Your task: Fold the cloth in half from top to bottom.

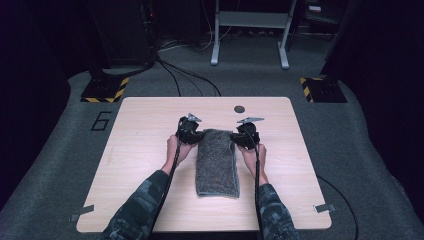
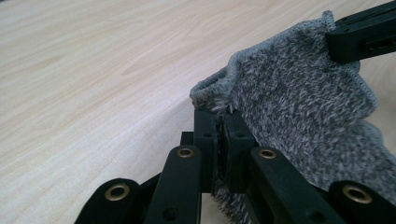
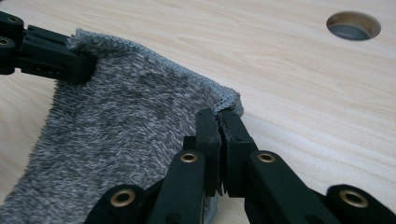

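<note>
Left gripper (image 1: 198, 134): jaws pinched together on the far left corner of the grey towel (image 1: 216, 162), fleece caught between the pads, the corner lifted a little off the wood. Right gripper (image 1: 239, 136): jaws likewise clamped tight on the far right corner, hem bunched at the tips. Grey towel: folded into a long strip, lying lengthwise at the middle of the table (image 1: 140, 165) between the two hands, near end flat, far edge stretched between the two grips. Table: pale wood, with a round hole (image 1: 239, 109) just beyond the right gripper. Floor: grey carpet, cables trailing behind the table.
</note>
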### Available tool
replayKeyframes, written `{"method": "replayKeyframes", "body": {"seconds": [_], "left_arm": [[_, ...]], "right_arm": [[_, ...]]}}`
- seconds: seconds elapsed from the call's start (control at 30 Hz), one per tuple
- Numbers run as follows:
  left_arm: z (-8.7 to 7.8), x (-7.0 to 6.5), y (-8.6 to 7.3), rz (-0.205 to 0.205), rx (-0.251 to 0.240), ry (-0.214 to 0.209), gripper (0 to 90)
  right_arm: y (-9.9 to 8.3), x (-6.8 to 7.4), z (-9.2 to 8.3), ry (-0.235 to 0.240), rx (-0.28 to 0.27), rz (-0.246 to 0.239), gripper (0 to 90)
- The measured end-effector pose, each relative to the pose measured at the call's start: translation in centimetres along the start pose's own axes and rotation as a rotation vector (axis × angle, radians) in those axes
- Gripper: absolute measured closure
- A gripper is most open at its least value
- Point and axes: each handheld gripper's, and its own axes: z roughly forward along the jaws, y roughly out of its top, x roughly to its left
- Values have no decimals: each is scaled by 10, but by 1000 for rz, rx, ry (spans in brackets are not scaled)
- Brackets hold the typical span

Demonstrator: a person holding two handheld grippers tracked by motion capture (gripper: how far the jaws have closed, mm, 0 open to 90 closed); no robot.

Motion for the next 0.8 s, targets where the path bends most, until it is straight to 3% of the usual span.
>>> {"method": "replayKeyframes", "body": {"seconds": [0.2, 0.43, 0.5, 0.8], "left_arm": [[-15, -3, 0, 21, -22, -6, 861], [-32, -5, -4, 20, -62, -26, 861], [-36, -6, -5, 18, -69, -24, 860], [-52, -14, -9, 40, -111, -50, 860]], "right_arm": [[3, 10, -16, 13, -39, -10, 880], [6, 22, -32, 18, -67, -58, 880], [6, 25, -36, 25, -69, -52, 880], [3, 29, -53, 40, -107, -75, 879]]}}
